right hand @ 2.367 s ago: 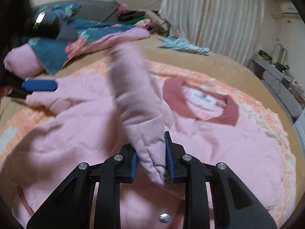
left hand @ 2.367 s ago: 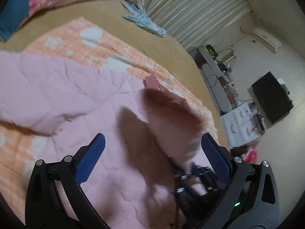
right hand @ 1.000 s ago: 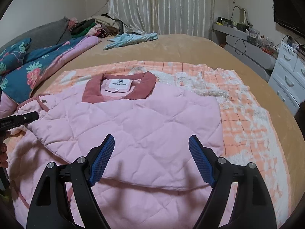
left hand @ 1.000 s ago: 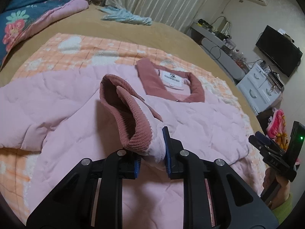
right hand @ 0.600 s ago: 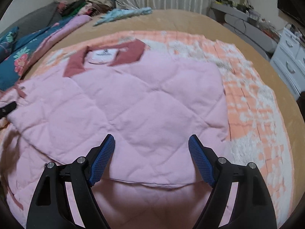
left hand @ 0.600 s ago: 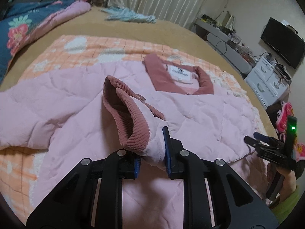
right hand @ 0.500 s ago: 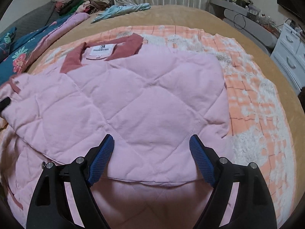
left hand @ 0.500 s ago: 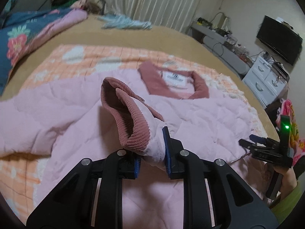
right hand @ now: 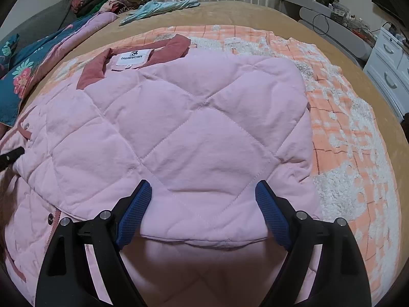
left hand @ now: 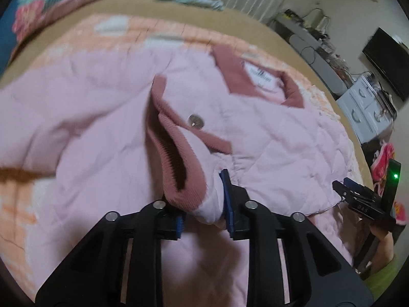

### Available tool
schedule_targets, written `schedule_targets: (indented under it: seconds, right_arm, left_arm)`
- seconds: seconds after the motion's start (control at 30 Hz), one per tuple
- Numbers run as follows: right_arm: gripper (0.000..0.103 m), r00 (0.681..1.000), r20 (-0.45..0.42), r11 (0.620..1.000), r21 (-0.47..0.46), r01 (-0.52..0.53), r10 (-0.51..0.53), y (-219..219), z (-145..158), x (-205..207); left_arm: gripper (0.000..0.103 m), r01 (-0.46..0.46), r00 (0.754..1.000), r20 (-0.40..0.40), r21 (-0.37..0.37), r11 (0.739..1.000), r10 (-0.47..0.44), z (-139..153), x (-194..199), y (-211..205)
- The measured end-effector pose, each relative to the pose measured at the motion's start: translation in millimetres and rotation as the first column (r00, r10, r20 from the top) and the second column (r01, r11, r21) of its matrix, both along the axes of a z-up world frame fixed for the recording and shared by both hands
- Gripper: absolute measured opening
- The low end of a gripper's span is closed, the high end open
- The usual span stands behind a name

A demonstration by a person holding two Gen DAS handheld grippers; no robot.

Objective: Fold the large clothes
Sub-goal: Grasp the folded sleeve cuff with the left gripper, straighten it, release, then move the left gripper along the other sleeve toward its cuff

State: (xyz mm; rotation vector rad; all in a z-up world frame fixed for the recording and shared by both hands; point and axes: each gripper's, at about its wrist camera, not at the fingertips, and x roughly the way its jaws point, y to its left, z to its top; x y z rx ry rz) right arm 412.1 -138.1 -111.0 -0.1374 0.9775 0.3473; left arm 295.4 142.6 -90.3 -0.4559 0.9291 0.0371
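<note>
A pink quilted jacket with a dark rose collar lies on an orange checked blanket on the bed, one side folded across its body. My left gripper has the rose ribbed sleeve cuff between its pads, low over the jacket front. Its jaws are opening, though the cloth still fills the gap. A snap button shows just beyond the cuff. My right gripper stands open over the folded panel's near edge, with nothing gripped. The left view shows it at the right edge.
A blue floral quilt lies at the left of the bed, and a light blue garment near the far edge. White drawers and a dark screen stand to the right of the bed.
My left gripper has sunk toward the jacket with the cuff, and its pads stand slightly wider apart. The right gripper has come down closer to the folded panel.
</note>
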Motion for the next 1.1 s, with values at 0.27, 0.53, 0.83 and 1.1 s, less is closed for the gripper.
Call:
schedule_targets:
  seconds: [0.27,0.53,0.83,1.1]
  right_arm:
    - [0.088,1.000,0.000,1.000,0.019,0.000,0.000,-2.0,4.5,-2.1]
    - [0.096,0.999,0.029,0.995,0.096,-0.025,0.023,6.9,27.8,-16.3]
    - [0.098,0.992,0.107,0.986,0.147,-0.084,0.069,32.7,56.5,-42.3]
    - [0.099,0.988,0.137,0.982,0.167,-0.092,0.069,48.1,73.0,-59.7]
  left_arm:
    - [0.036,-0.008,1.000,-0.018,0.018,1.000,0.009,1.6,-6.2,2.2]
    - [0.076,-0.054,0.998,-0.014,0.041,0.998,0.055,19.9,-24.5,15.0]
    - [0.094,-0.111,0.994,-0.006,0.091,0.990,0.112,43.0,-39.4,24.4]
    - [0.094,-0.153,0.988,0.000,0.118,0.981,0.154,50.2,-54.7,36.2]
